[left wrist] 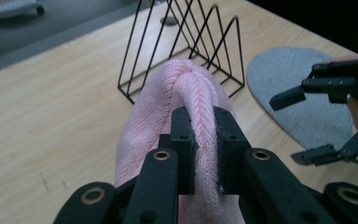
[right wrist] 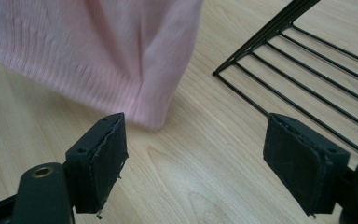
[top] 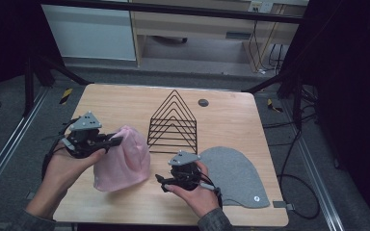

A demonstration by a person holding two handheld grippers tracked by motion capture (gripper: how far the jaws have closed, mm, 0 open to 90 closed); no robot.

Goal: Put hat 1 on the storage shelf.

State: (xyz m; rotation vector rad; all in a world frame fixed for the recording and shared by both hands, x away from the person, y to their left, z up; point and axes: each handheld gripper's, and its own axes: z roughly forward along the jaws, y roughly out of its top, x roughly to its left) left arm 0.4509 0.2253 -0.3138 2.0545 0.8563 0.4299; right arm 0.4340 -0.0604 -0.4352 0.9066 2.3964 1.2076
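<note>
A pink knit beanie (top: pixel 123 161) hangs lifted off the wooden table, pinched at its top ridge by my left gripper (top: pixel 112 140). In the left gripper view the jaws are shut on the pink beanie (left wrist: pixel 186 93) with my left gripper (left wrist: pixel 204 149) squeezing a fold of knit. My right gripper (top: pixel 163 182) is open, low over the table just right of the beanie's lower edge. In the right gripper view the pink beanie (right wrist: pixel 98 51) hangs ahead and left of my right gripper (right wrist: pixel 196 163), apart from its pads. A grey beanie (top: pixel 233 175) lies flat at the right.
A black wire rack (top: pixel 173 122) of triangular dividers stands mid-table behind both grippers; the black wire rack (right wrist: pixel 298 84) lies close on the right gripper's far side. A small dark round disc (top: pixel 203 102) sits near the back edge. The table's front edge runs just below the hands.
</note>
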